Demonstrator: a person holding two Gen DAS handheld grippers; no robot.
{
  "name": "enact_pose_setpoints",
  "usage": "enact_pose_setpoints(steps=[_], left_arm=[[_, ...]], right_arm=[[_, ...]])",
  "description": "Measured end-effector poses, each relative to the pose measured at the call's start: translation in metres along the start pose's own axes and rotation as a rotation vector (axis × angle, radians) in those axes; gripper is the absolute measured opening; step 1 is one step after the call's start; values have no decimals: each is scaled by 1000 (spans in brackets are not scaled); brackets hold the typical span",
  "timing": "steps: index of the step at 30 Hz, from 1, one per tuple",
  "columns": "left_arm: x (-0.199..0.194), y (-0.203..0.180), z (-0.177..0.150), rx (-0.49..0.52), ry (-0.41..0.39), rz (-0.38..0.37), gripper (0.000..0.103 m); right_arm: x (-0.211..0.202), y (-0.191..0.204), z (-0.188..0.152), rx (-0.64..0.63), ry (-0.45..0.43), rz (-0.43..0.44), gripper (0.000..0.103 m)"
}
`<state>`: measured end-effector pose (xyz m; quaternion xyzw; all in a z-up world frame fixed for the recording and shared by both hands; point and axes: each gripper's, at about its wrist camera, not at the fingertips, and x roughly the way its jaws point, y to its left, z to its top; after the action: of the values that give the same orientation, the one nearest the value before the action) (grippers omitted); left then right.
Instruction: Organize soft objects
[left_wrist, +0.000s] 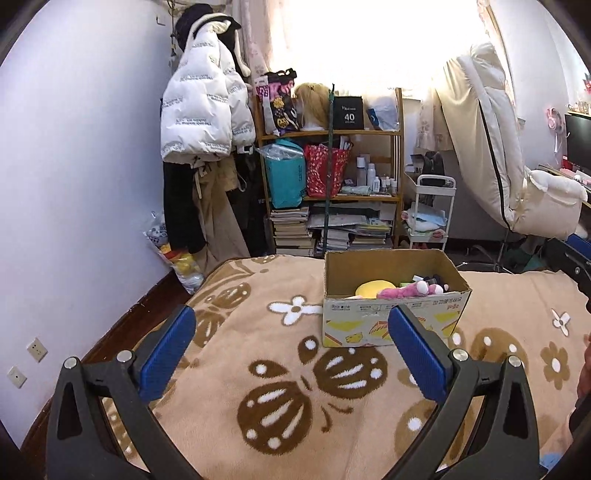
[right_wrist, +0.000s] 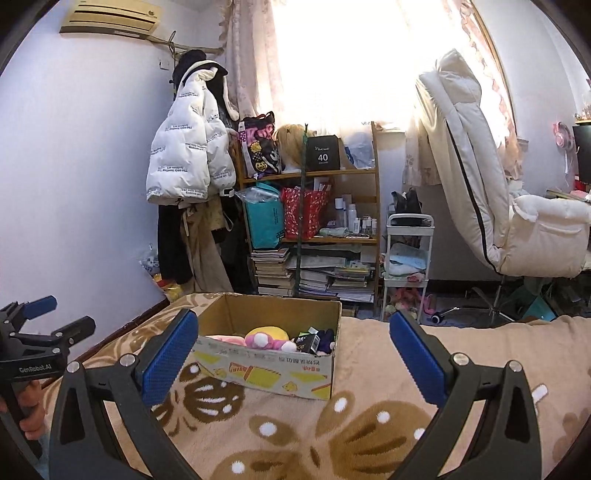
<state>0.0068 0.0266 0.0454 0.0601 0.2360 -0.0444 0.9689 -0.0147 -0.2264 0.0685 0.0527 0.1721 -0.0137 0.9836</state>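
Soft toys fill the cardboard box on the bed, ahead of both grippers, left gripper and right gripper, each spread wide and empty.

Fuzzy fleece blanket, matt printed cardboard box, plush pink toy, ribbed blue fingers.

Bed covered by tan blanket with brown butterfly and white flower pattern; open cardboard box set directly on it, seen at 12 o'clock, slightly right, in left wrist view
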Motion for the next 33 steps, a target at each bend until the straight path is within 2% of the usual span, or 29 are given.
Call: enact_pose_setpoints(steps=[9, 16, 33], left_arm=[[-10, 21, -9, -107, -17, 0, 102], [-3, 16, -13, -81, -20, 11, 102], [9, 1, -18, -38, 9, -27, 102]], right_arm=[[-16, 0, -15, -11, -15, 3, 103], [-16, -13, -25, 14, -27, 14, 103], [3, -22, -34, 47, 5, 7, 103]])
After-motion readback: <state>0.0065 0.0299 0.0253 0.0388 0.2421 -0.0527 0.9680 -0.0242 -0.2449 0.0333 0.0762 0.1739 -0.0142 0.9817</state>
